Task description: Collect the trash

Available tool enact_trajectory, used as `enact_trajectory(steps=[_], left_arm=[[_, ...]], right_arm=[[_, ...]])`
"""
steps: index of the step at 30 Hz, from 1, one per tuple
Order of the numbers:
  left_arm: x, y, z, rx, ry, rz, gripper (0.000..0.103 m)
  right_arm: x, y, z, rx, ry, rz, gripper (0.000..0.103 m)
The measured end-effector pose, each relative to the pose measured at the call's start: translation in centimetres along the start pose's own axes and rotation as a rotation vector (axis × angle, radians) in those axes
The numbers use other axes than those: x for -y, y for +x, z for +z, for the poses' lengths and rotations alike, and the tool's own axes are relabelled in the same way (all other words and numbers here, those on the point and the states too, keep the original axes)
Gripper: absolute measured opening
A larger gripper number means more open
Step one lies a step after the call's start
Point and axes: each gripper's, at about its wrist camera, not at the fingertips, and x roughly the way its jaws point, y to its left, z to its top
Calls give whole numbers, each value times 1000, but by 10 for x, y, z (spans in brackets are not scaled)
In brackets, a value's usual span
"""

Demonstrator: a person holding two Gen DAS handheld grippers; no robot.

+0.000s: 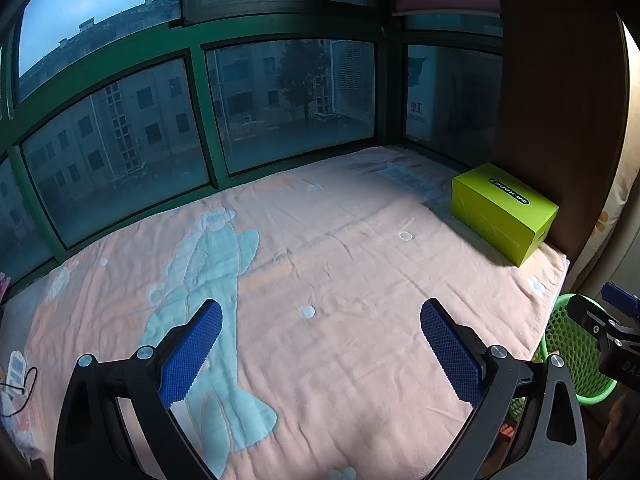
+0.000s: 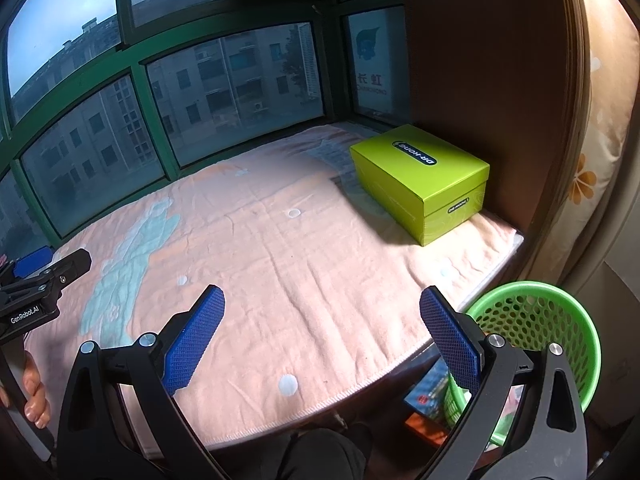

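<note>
In the left wrist view, the left gripper (image 1: 320,344) is spread wide with nothing between its blue pads (image 1: 192,354), hovering above a pink blanket (image 1: 340,272) that covers the surface below the green-framed window (image 1: 200,92). A lime-green box (image 1: 502,212) sits at the far right corner against a brown panel (image 1: 560,100). The blanket's middle lies bare. The green basket (image 1: 576,356) shows past the blanket's right edge.

In the right wrist view, the right gripper (image 2: 322,336) is likewise spread wide and holds nothing, poised over the blanket's near hem. The basket stands just beside that edge, lower right. At left a hand (image 2: 34,396) grips the other gripper's handle.
</note>
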Motion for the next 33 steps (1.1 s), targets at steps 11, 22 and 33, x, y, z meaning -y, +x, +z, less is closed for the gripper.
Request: enact_trajectory(steps=[11,22,33], left_arm=[[1,0,-1,-2,1,1,96],[2,2,-5,-5,6,-4,96],[2,4,-3,-8,12,-10,96]], right_arm=[[0,1,-1,-3,7,-3,97],[-1,2,-2,-4,9,-3,97],[1,4,-3,-6,13,-1,97]])
